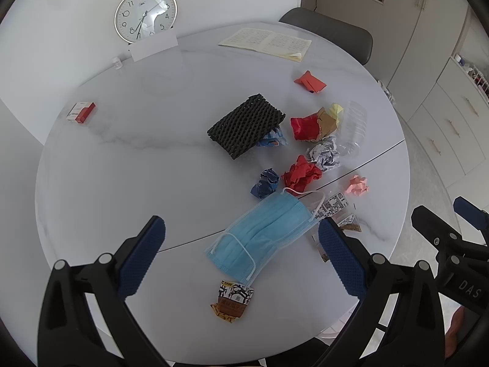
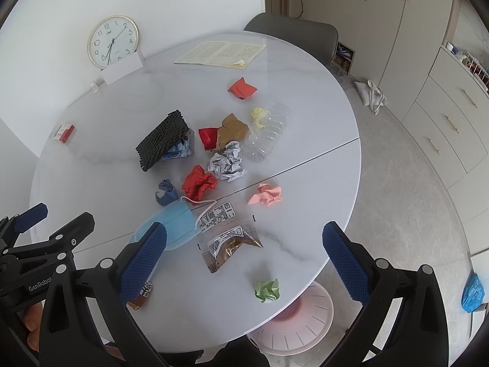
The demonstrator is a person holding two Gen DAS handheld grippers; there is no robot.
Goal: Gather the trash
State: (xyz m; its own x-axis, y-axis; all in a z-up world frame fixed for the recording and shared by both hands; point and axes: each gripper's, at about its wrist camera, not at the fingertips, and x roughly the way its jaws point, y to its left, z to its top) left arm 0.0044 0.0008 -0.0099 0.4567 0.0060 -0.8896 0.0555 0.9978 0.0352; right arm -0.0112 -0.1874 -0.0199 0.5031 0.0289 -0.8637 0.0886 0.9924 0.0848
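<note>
Left wrist view: the left hand-held gripper (image 1: 241,238) hovers wide and empty over the table's (image 1: 107,183) near edge, the blue face mask (image 1: 259,238) between its fingers, long axis diagonal (right hand-held gripper (image 2: 244,244) likewise wide, nearer two clear packets (image 2: 229,241)). Farther toward the centre: seven crumpled paper balls.

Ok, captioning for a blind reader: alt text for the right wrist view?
An open right gripper hovers over a round white table strewn with crumpled paper, a blue face mask and a clear snack bag. A pink bin sits below the table's edge.
</note>
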